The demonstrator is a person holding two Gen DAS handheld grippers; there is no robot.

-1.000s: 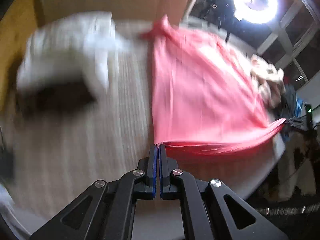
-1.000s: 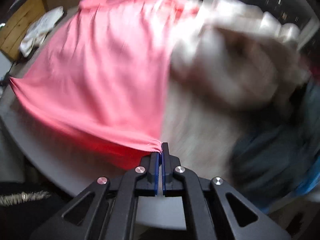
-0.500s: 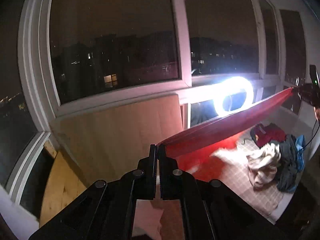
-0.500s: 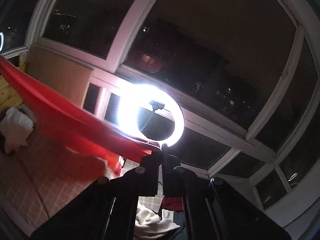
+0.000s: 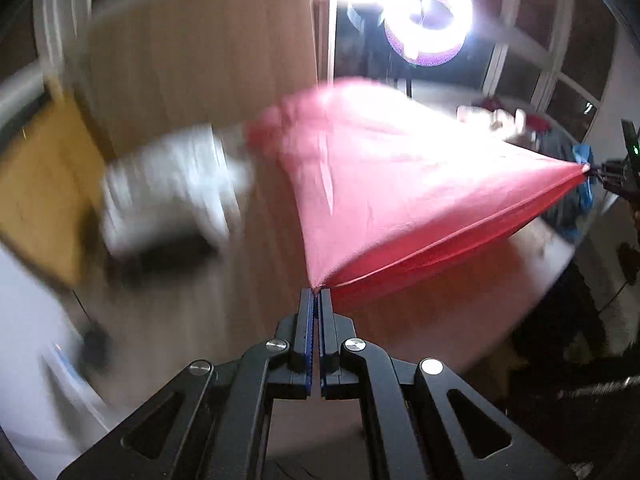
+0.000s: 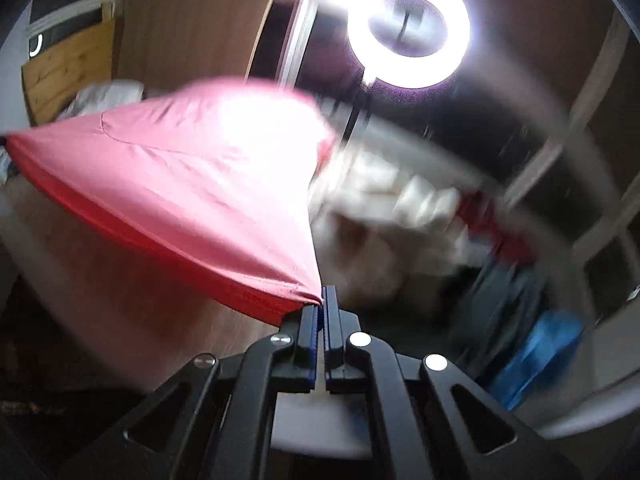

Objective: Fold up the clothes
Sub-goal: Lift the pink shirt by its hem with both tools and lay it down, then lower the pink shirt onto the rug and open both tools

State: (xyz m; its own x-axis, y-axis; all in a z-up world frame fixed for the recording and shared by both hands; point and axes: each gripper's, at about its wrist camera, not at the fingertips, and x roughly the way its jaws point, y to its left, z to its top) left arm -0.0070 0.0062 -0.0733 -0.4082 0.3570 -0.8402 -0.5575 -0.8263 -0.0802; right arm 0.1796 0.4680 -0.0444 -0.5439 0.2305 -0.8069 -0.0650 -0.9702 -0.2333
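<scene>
We hold the pink garment (image 5: 400, 184) by two corners: the left tool (image 5: 319, 292) is clamped on one corner, its jaws closed with cloth pinched between them, and the right tool (image 6: 323, 300) is clamped the same way on the other corner. The near hem runs taut between the two tools, raised off the tabletop (image 5: 240, 280), while the far end of the cloth trails down toward the surface, bunched at its far tip. Both views are streaked with motion blur, so we cannot tell exactly where the far end touches.

The step in hand looks like spreading or laying the garment flat with the hem stretched. To do it well, we keep both tools level and equally far apart, so the hem stays straight and no diagonal crease forms. We bring the cloth down evenly, far end settling first, then draw gently toward us to pull out the bunching. The fabric looks thin and slippery; a jerk may pull a corner free, so we keep the grip firm and the motion smooth.

We keep clear of the white clothes (image 5: 168, 184) on the left and the mixed pile (image 6: 420, 200) on the right, so the garment lands on bare tabletop between them.
</scene>
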